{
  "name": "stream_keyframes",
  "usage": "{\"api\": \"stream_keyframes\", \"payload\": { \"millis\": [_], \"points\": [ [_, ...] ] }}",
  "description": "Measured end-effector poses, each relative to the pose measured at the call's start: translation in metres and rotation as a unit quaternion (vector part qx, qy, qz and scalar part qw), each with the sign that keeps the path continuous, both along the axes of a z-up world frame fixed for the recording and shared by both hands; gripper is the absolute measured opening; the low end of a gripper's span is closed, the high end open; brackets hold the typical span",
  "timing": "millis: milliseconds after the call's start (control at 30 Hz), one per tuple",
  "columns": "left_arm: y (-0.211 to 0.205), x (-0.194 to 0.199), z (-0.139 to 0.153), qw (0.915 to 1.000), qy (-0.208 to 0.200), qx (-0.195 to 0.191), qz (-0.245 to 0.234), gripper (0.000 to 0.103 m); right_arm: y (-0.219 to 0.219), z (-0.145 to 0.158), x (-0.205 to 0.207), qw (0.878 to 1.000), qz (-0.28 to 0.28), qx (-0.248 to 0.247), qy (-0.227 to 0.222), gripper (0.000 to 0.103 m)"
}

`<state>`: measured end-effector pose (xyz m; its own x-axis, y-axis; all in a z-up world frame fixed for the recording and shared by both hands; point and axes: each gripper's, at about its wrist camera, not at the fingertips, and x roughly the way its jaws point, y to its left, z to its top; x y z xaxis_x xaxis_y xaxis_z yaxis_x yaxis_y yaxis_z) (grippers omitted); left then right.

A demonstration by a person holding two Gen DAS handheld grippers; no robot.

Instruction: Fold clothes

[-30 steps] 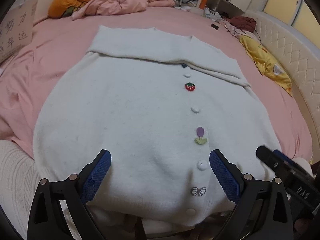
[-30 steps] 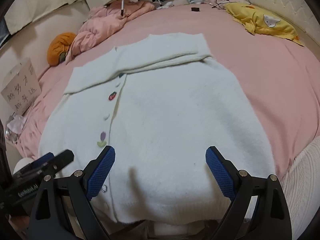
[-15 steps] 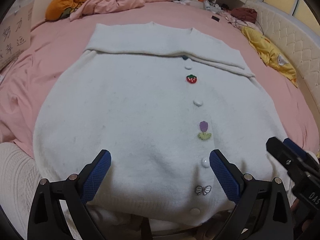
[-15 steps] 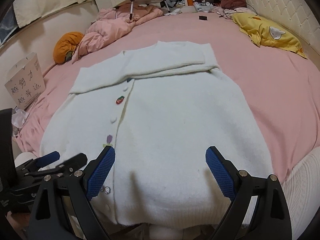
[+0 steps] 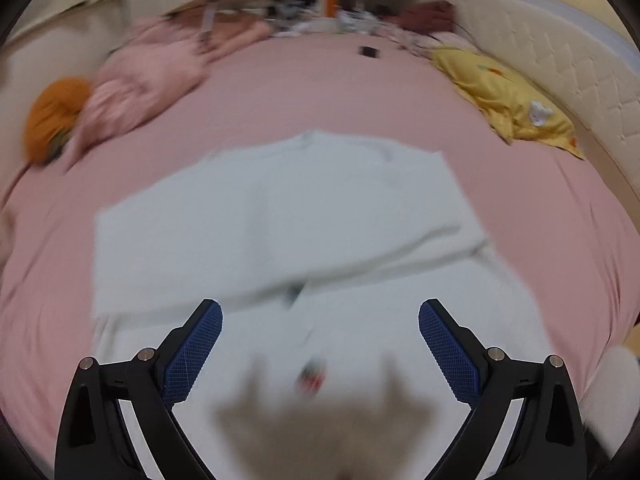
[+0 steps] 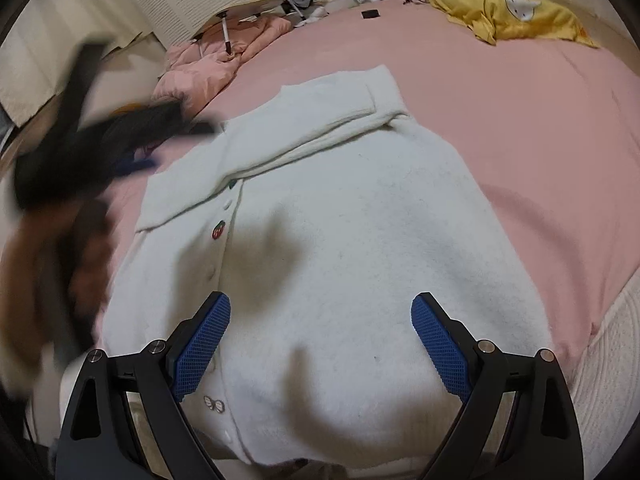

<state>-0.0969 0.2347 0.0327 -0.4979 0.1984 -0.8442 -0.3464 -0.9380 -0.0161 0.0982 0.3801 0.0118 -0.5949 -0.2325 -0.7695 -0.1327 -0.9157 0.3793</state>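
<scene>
The white cardigan (image 6: pixel 320 240) lies flat, front up, on the pink bed sheet (image 6: pixel 520 140), hem nearest the cameras at 6 o'clock, collar end at 12. Both sleeves (image 6: pixel 320 128) are laid across the chest in a band from approx. 9 to 1 o'clock, so the upper part is a squared strip. The button placket runs down the left half; a strawberry patch (image 6: pixel 218 229) and a bow patch (image 6: pixel 213 403) show on it.

Right gripper (image 6: pixel 320 344): jaws spread wide, nothing between the pads, hovering over the lower body w/ hem below it. Left gripper (image 5: pixel 320 352): jaws equally wide, empty. Left view is motion-blurred; it looks onto the sleeve band and upper body. In the right view the same tool appears as a dark smear at 9–10 o'clock, w/ a blurred hand (image 6: pixel 48 280) under it.

Step in hand, as a judgement: sleeves lie in, body is at full length. That fits a fold in progress w/ the lengthwise fold outstanding; it equally fits a garment being opened out again. The frames do not settle which.

If folding continues: each claw needs a hem corner at 5 and 7 o'clock, pinched through both layers, then an even carry toward 12 so the knit does not skew.

Surroundings: yellow blanket (image 6: pixel 520 12) at 1 o'clock, pink duvet (image 6: pixel 208 68) at 10–11, well apart.
</scene>
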Motion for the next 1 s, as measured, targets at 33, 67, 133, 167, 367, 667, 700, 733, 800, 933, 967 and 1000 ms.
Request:
{"api": "stream_keyframes", "payload": {
  "millis": [33,67,133,167,367,667,700,733,800,933,967,1000],
  "points": [
    [0.022,-0.018,-0.008,0.9995,-0.023,-0.008,-0.022,0.099,0.002,0.0,-0.001,1.0,0.0,-0.007,0.0,0.092],
    [0.041,-0.032,-0.017,0.9984,-0.041,-0.016,-0.037,0.099,0.003,0.0,-0.002,1.0,0.0,-0.013,0.0,0.092],
    [0.074,-0.056,-0.035,0.9956,-0.069,-0.033,-0.053,0.099,0.005,0.0,-0.005,1.0,0.002,-0.025,0.002,0.092],
    [0.09,-0.066,-0.045,0.9941,-0.078,-0.048,-0.058,0.099,0.006,-0.001,-0.007,1.0,0.003,-0.031,0.002,0.092],
    [0.149,-0.09,-0.086,0.9844,-0.092,-0.11,-0.101,0.099,0.013,-0.012,-0.015,0.997,0.008,-0.071,-0.02,0.092],
    [0.103,-0.102,-0.063,0.9923,-0.081,-0.068,-0.064,0.015,0.018,-0.019,-0.019,0.995,0.005,-0.096,-0.029,0.093],
    [0.095,-0.104,-0.059,0.9933,-0.079,-0.061,-0.059,0.015,0.017,-0.02,-0.019,0.995,0.006,-0.095,-0.03,0.092],
    [0.088,-0.105,-0.055,0.9941,-0.077,-0.054,-0.053,0.015,0.017,-0.021,-0.019,0.995,0.006,-0.093,-0.031,0.092],
    [0.066,-0.102,-0.04,0.9968,-0.057,-0.044,-0.034,0.015,0.014,-0.021,-0.019,0.996,0.009,-0.078,-0.031,0.093],
    [0.017,-0.094,-0.008,0.9996,-0.012,-0.025,0.005,0.015,0.007,-0.023,-0.019,0.998,0.014,-0.046,-0.031,0.092],
    [0.005,-0.092,0.0,0.9997,-0.001,-0.02,0.015,0.015,0.006,-0.023,-0.019,0.999,0.015,-0.039,-0.031,0.092],
    [-0.007,-0.091,0.008,0.9995,0.01,-0.016,0.025,0.016,0.004,-0.023,-0.018,0.999,0.016,-0.031,-0.031,0.092]
  ]
}}
